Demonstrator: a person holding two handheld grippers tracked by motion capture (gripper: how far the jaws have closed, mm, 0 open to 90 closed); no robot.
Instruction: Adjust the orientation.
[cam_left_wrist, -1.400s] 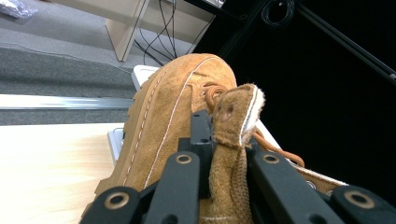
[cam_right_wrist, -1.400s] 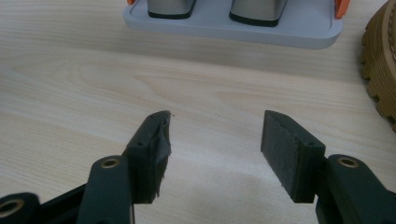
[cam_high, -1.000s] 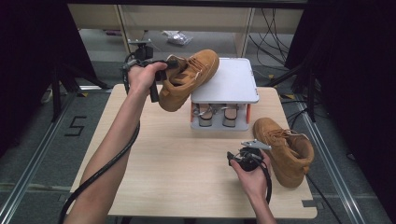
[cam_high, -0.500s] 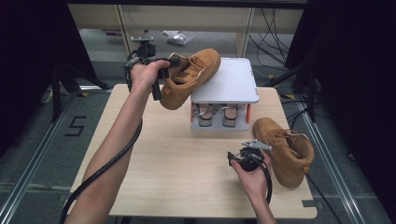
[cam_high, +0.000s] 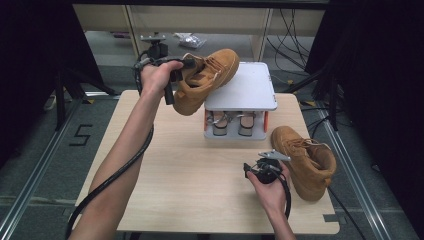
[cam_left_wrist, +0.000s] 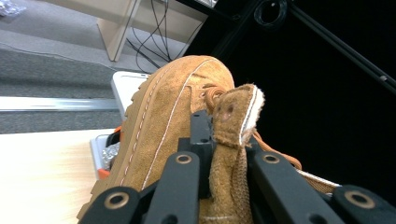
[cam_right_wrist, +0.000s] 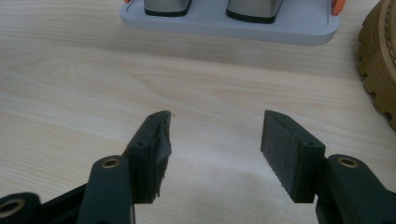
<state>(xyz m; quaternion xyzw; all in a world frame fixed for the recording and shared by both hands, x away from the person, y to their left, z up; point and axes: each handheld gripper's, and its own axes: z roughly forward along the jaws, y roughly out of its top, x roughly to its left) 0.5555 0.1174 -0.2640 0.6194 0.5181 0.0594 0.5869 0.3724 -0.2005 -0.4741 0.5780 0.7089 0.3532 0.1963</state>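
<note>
A tan suede boot (cam_high: 210, 75) hangs tilted in the air over the left edge of a grey two-level rack (cam_high: 245, 90), its toe above the rack's top plate. My left gripper (cam_high: 181, 69) is shut on the boot's heel collar. In the left gripper view the jaws pinch that collar (cam_left_wrist: 231, 126) and the boot's side (cam_left_wrist: 163, 116) stretches away ahead. A second tan boot (cam_high: 305, 160) stands on the table at the right. My right gripper (cam_high: 260, 166) rests just left of it, open, with only bare table between the jaws (cam_right_wrist: 215, 135).
The rack's lower shelf holds a pair of silvery shoes (cam_high: 231, 122), whose toes (cam_right_wrist: 254, 9) lie straight ahead in the right gripper view. The second boot's ridged sole (cam_right_wrist: 378, 70) is at that view's right edge. The wooden table (cam_high: 180, 180) has dark curtains around it.
The left hand has carried the boot slightly up and toward the rack. The right hand and its open gripper have not moved.
</note>
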